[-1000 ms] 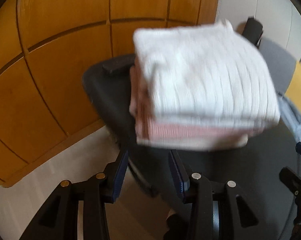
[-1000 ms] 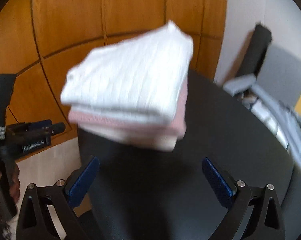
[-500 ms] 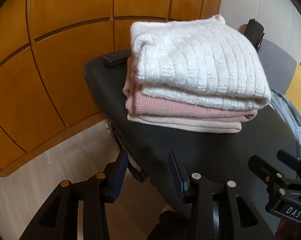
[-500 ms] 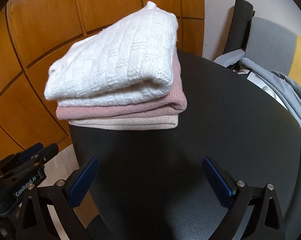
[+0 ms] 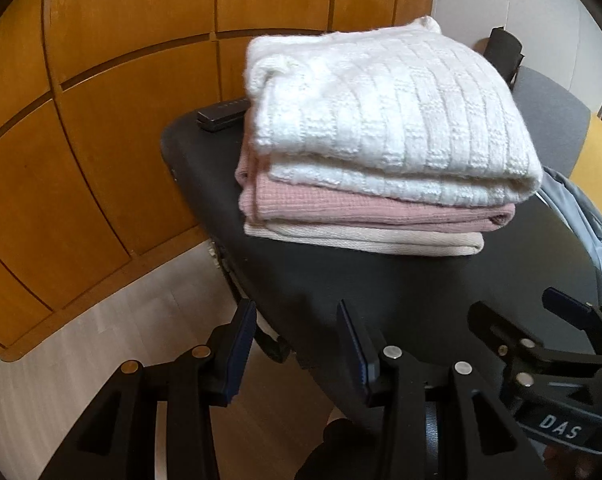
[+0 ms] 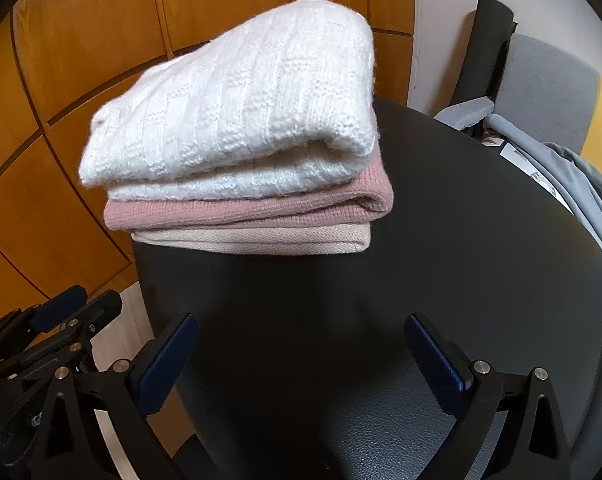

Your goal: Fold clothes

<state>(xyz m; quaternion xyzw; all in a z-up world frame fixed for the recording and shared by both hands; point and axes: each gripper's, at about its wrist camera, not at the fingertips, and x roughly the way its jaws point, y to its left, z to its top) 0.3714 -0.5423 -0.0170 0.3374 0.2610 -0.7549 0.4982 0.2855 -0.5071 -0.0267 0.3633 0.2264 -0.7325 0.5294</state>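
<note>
Right wrist view, three folded knits [image 6: 241, 168] stacked, black table [image 6: 441, 240]

White ribbed knit sweater [image 5: 385, 120], dusty pink knit [image 5: 365, 208], cream knit [image 5: 361, 238], black tabletop [image 6: 441, 260], orange-brown wood panels [image 5: 113, 128], pale grey garment [image 6: 573, 180], navy-padded black tools.

the left gripper [image 5: 297, 342] points forward and down, its jaws parted with nothing between them. the right gripper [image 6: 301, 356] is angled down likewise, jaws spread wider, also empty. the two sit side by side, each showing in the other's view.
</note>
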